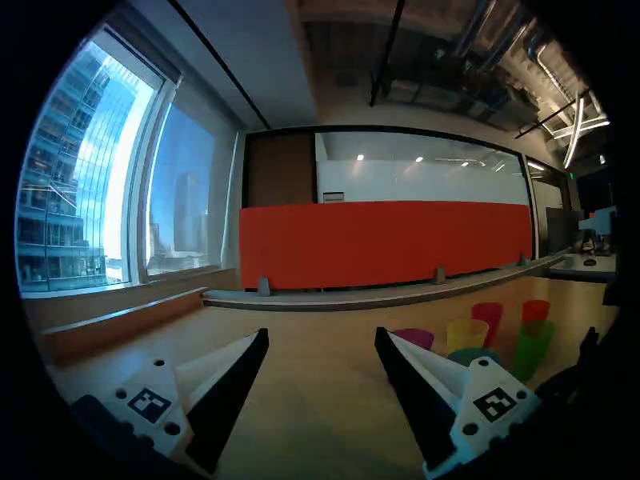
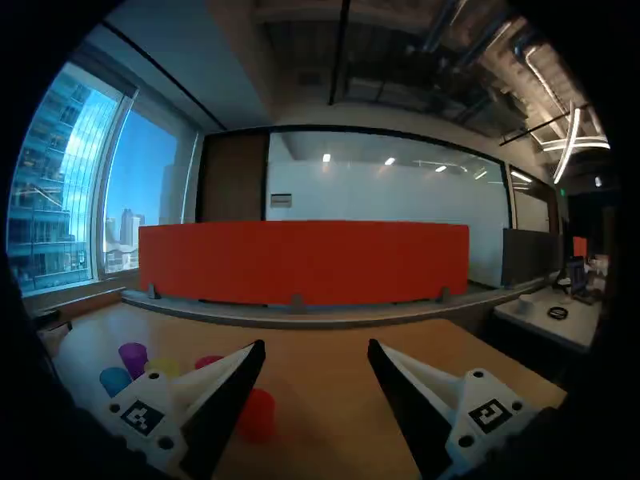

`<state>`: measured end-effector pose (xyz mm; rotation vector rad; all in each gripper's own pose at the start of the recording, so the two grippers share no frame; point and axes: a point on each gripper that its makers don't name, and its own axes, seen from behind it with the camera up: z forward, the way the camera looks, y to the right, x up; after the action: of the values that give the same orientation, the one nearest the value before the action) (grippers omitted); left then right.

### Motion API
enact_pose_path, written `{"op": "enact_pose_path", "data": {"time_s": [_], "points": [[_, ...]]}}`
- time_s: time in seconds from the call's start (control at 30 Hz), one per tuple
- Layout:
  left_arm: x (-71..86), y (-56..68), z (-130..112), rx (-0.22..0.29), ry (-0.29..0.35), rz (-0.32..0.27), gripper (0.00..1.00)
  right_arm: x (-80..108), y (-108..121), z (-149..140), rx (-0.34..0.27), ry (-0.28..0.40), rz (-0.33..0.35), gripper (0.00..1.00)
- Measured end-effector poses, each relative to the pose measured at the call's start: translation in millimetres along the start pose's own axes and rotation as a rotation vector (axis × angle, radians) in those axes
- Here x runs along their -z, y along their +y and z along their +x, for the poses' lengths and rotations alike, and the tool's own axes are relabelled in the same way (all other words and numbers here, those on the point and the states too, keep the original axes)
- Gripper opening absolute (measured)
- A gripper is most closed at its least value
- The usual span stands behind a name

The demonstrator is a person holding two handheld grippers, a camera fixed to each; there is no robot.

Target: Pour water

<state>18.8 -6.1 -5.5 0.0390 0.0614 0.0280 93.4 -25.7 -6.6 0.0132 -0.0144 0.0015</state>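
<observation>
Two tools are both spread wide and hold nothing. The left tool (image 1: 320, 338) hovers low over the table (image 1: 320, 416) and points at the orange screen (image 1: 384, 244). Bare wood lies between its fingers.

Six cups stand clustered on the table, well short of the screen and toward its right end: a purple cup (image 1: 416, 338), a yellow cup (image 1: 467, 332), a pink cup (image 1: 487, 316), a red cup (image 1: 535, 310), a green cup (image 1: 532, 350) and a teal cup (image 1: 472, 355). The purple and teal ones are partly hidden behind the tool's right finger. I cannot tell whether it touches them.

In the right gripper view the right tool (image 2: 314, 346) also faces the screen (image 2: 304, 260), fingers far apart with nothing clamped between them. From here the cups sit short of the screen's left end, and one red cup (image 2: 258, 414) is half covered by the tool's left finger.
</observation>
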Motion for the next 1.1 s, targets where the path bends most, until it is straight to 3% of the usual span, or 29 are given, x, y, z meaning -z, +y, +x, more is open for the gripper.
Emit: {"op": "enact_pose_path", "data": {"time_s": [0.3,1.1], "points": [[-0.7,-1.1,-7.7,0.028,-0.018,-0.007,0.99,-1.1,5.8,1.9,-0.006,0.003,-0.016,0.99],[-4.9,1.4,-18.3,0.028,-0.061,-0.022,0.99,2.0,4.8,2.8,-0.011,0.009,-0.001,0.99]]}}
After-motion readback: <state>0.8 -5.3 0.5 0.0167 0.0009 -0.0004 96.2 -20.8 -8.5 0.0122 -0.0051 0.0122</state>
